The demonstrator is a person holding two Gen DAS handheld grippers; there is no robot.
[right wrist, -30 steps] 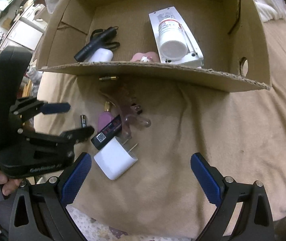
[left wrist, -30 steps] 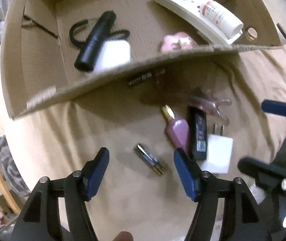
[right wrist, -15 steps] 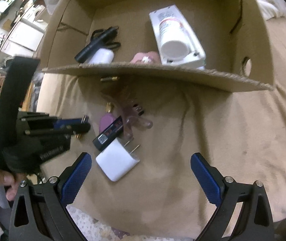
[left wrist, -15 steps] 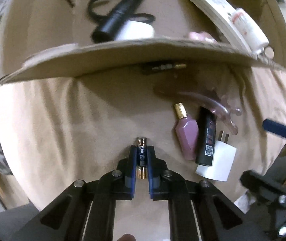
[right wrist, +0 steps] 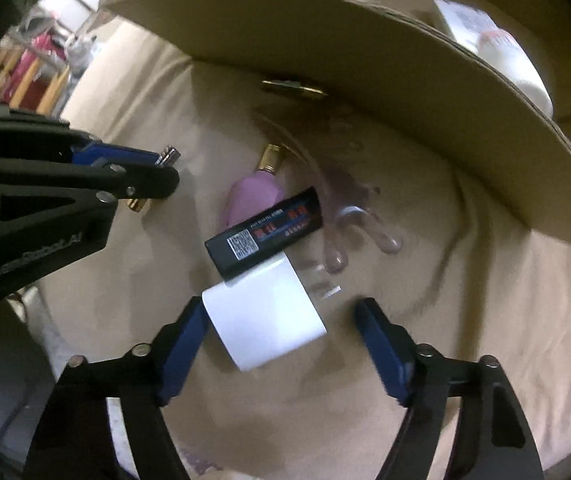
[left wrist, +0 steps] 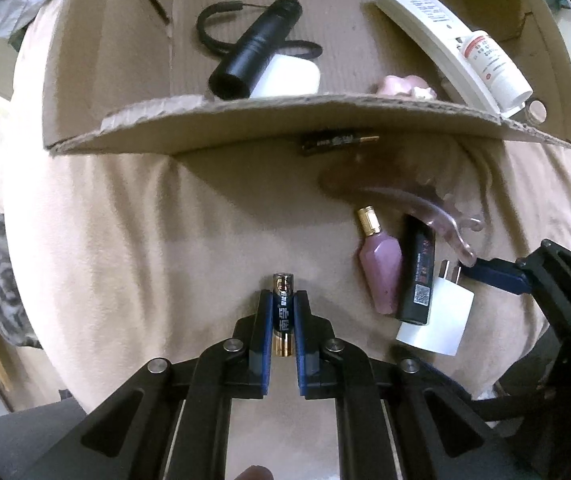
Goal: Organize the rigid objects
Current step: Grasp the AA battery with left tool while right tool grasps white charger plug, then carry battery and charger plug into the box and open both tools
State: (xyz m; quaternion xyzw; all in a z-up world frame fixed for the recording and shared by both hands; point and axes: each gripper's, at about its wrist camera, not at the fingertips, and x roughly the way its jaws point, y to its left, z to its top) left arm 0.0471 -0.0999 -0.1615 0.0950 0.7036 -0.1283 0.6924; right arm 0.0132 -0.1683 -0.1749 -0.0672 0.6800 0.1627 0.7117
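Blue pads of the left gripper (left wrist: 283,316) are clamped on an AA battery (left wrist: 283,312) above the beige cloth (left wrist: 165,240), near the cardboard box (left wrist: 285,120). The right gripper (right wrist: 281,320), jaws spread wide, straddles the white charger plug (right wrist: 265,320).

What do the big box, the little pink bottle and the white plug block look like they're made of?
The box looks like plain brown corrugated cardboard: matte, with a raw, frayed cut edge. The pink bottle seems glossy glass or hard plastic, with a shiny gold, metal-looking cap; which one is unclear. The white plug block looks like smooth moulded plastic with metal prongs.
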